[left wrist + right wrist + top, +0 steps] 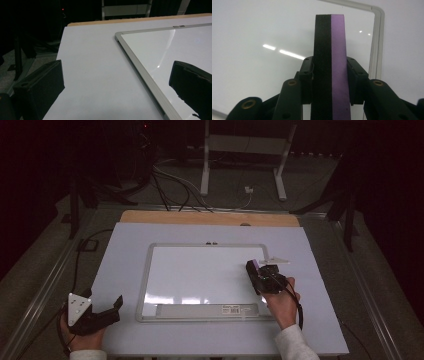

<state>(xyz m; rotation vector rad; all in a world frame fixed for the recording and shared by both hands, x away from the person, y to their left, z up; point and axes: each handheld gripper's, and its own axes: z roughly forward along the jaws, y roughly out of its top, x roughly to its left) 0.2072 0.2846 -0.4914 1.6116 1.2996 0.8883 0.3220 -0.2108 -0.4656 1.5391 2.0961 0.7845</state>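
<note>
One white rectangular whiteboard with a silver metal frame [150, 270] lay flat at the centre of the high view, on one pale grey-white tabletop [120, 255] whose single strip of bare wood edge [210, 217] showed along the far side. One long grey tray strip [207, 310] ran along the board's near edge.

Two handheld grippers were in play. The right gripper [252, 266], at the right of centre in the high view, was clamped on one block-shaped eraser with a black felt layer and a purple foam layer [330, 65]. In the right gripper view that eraser stood upright in the middle of the frame, one black pad pressing each of its two sides, with the board's white surface behind it and one rounded frame corner at the upper right. The eraser was held over the right part of the board, near its right edge; whether it touched the surface could not be told. One person's right hand [282, 302] carried this tool.

The left gripper [117, 306] sat at the lower left of the high view, off the board, in the left hand [82, 337]. Its two black jaws stood wide apart with nothing between them, as the left gripper view showed over bare tabletop beside the board's left frame.
</note>
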